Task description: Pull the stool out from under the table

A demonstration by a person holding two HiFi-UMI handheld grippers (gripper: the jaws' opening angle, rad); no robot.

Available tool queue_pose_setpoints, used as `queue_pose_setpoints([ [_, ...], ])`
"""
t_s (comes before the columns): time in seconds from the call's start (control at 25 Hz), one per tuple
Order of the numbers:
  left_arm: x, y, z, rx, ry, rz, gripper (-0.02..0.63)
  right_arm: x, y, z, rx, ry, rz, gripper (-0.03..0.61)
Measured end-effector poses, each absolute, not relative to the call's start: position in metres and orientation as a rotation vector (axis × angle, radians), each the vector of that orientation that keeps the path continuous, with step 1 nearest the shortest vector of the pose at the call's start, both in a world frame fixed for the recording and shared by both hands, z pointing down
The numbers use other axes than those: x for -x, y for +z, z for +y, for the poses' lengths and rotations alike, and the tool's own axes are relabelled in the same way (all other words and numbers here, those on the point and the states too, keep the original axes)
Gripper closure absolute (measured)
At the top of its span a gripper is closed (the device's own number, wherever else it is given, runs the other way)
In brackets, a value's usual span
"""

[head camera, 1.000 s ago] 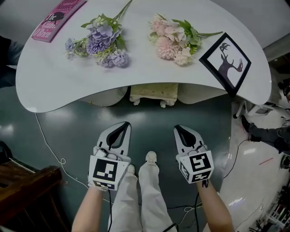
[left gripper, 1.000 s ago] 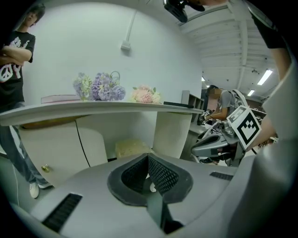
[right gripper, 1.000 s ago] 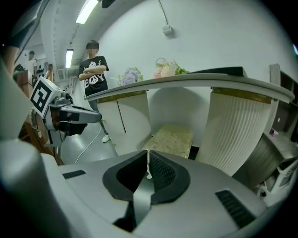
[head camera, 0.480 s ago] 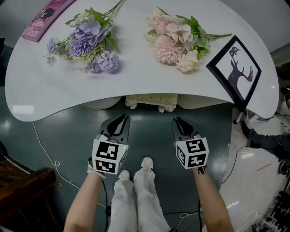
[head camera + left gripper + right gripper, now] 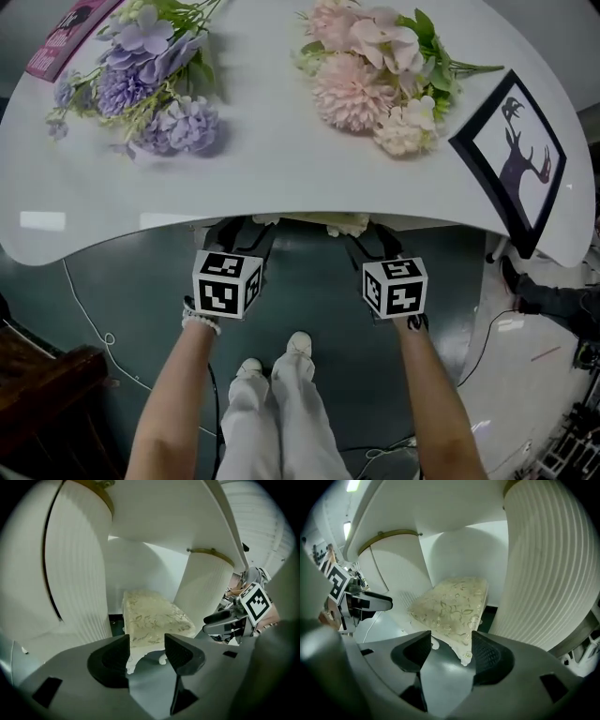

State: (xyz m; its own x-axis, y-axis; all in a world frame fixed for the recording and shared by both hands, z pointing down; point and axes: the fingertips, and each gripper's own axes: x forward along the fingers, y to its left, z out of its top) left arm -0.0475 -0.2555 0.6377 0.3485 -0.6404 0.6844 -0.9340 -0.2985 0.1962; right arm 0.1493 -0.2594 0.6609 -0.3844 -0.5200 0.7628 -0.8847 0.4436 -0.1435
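While the stool (image 5: 154, 616) sits under the table (image 5: 281, 178), left gripper (image 5: 146, 648) and right gripper (image 5: 451, 646) hover — jaws spread.

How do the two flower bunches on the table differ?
The purple bunch lies on the left, near the pink book; the pink bunch lies on the right, near the deer picture. The purple bunch's stems point away from the person, the pink bunch's toward the right. Both lie flat on the table.

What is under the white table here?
A cream patterned stool stands between the table's two ribbed white pedestals. The left gripper and right gripper point at it, jaws apart. In the head view the tabletop covers most of it.
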Motion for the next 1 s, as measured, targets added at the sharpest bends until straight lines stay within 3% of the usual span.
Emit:
queue_pose_setpoints([
  [0.64,0.049,0.690,-0.295,-1.999,0.748,-1.352,0.333,-0.142,0.706,-0.292,-1.128,0.787,-2.048,0.290],
  [0.84,0.046,0.698,-0.299,-1.971,0.729,-1.343,0.337,-0.142,0.709,-0.295,-1.147,0.790,-2.042,0.290],
  [0.88,0.044,0.699,-0.298,-1.961,0.713,-1.340,0.370,-0.142,0.709,-0.295,-1.153,0.791,-2.042,0.290],
  [1.0,0.042,0.700,-0.296,-1.942,0.707,-1.345,0.383,-0.143,0.709,-0.293,-1.172,0.792,-2.034,0.291],
])
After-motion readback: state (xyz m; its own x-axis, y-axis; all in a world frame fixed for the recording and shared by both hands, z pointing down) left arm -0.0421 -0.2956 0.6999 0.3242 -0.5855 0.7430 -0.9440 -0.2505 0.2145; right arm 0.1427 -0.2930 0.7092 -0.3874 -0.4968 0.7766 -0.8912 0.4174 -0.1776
